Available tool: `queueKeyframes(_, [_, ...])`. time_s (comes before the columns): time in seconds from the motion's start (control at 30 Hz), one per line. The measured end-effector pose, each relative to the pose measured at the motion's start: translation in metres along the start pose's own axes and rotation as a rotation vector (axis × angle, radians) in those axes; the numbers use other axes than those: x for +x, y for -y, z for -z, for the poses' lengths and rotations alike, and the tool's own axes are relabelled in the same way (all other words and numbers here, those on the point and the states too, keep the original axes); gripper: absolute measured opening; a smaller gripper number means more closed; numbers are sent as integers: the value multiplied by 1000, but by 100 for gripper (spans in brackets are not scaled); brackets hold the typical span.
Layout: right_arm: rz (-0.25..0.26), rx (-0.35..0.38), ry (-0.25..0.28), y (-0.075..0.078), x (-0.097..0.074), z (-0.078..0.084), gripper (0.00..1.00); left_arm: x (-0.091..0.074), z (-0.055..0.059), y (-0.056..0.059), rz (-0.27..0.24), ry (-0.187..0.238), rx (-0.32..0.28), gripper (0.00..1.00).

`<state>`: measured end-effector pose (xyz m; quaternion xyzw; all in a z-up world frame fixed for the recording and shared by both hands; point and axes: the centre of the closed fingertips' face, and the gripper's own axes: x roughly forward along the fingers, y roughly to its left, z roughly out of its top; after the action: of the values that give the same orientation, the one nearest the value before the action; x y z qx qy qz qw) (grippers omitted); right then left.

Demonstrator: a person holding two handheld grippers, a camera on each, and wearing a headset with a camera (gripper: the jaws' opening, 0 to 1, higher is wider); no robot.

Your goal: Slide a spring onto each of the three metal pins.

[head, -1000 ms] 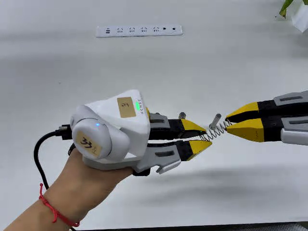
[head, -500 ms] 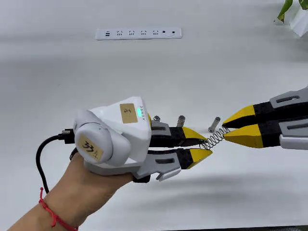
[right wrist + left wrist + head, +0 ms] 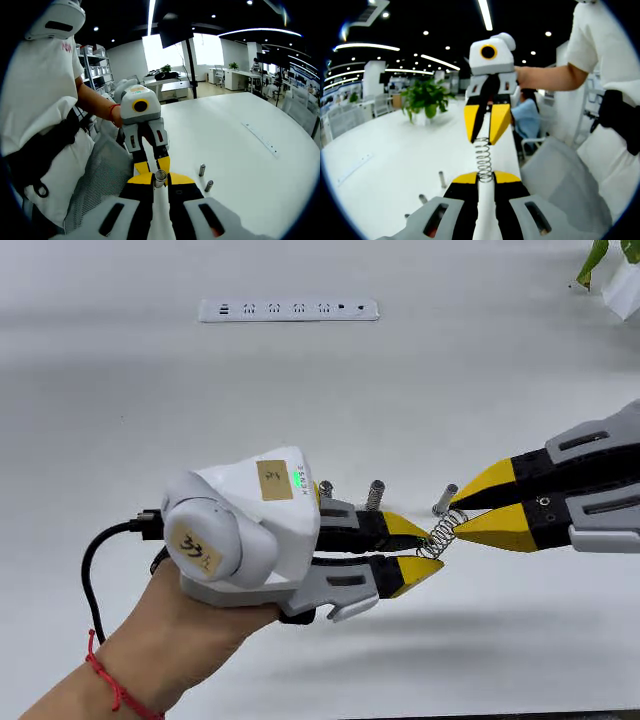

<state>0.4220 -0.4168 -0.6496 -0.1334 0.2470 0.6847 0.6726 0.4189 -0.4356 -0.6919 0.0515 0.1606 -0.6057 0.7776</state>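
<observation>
The left gripper [image 3: 432, 547], held in the person's hand [image 3: 195, 625], points right across the white table [image 3: 480, 390]. The right gripper [image 3: 453, 518] comes in from the right edge, tips facing the left one's. A spring [image 3: 440, 533] spans the short gap between them, tilted up toward the right and lifted clear of the table.

The left claw is nearly closed, its yellow tips pinching the spring's lower end. The right claw is closed on the upper end, tips meeting in a narrow wedge. In the left gripper view the spring [image 3: 483, 157] rises straight from the left gripper [image 3: 480, 177] to the right gripper [image 3: 483, 141] above it. In the right gripper view the spring [image 3: 160, 176] shows end-on as a small ring at the right gripper [image 3: 160, 178], with the left gripper [image 3: 151, 166] just behind it.

Three pins stand upright on the table just behind the claws. The bare pin [image 3: 446, 499] is just beside the right claw's tips. The middle pin [image 3: 375, 494] carries coils around its shaft. The third pin [image 3: 325, 487] peeks over the left gripper's body, too small to tell whether it carries a spring.

A power strip [image 3: 288, 308] lies well apart at the far side. A black cable [image 3: 90, 570] loops from the back of the left gripper.
</observation>
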Motion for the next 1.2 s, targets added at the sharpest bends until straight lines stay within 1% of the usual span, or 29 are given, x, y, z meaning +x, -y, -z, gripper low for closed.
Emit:
queueKeyframes(0.13, [0,-21,-19,-1,0,0,12,0,0,0,0,-1,7,10])
queueKeyframes(0.37, [-2,-16,-34,-1,-2,1,12,-1,0,0,2,1,15,10])
queueKeyframes(0.43, [-2,-22,-45,0,-2,1,15,-1,0,1,3,3,17,10])
queueKeyframes(0.5, [-4,-29,-67,3,-4,2,18,-1,0,1,6,3,22,10])
queueKeyframes(0.6, [-31,-54,-109,4,-5,3,19,1,-1,2,10,6,25,10])
queueKeyframes(0.63, [-52,-62,-135,3,-5,5,20,1,-1,2,11,5,27,10])
queueKeyframes(0.73, [-84,-108,-208,1,-3,10,22,2,-2,1,11,10,28,10])
queueKeyframes(0.8, [-81,-148,-248,6,0,12,21,3,-3,0,10,12,31,10])
queueKeyframes(0.83, [-91,-155,-263,5,1,13,21,3,-3,0,10,14,31,10])
queueKeyframes(0.87, [-106,-177,-301,5,2,17,21,4,-4,-1,9,17,30,10])
queueKeyframes(0.93, [-118,-223,-344,6,5,20,20,4,-4,-1,9,17,33,10])
queueKeyframes(0.97, [-133,-225,-362,5,6,22,20,4,-4,-1,9,18,32,10])
queueKeyframes(1.07, [-153,-251,-396,7,10,24,18,4,-5,-2,10,22,33,10])
queueKeyframes(1.2, [-179,-271,-431,5,13,25,16,4,-5,-3,8,28,33,10])
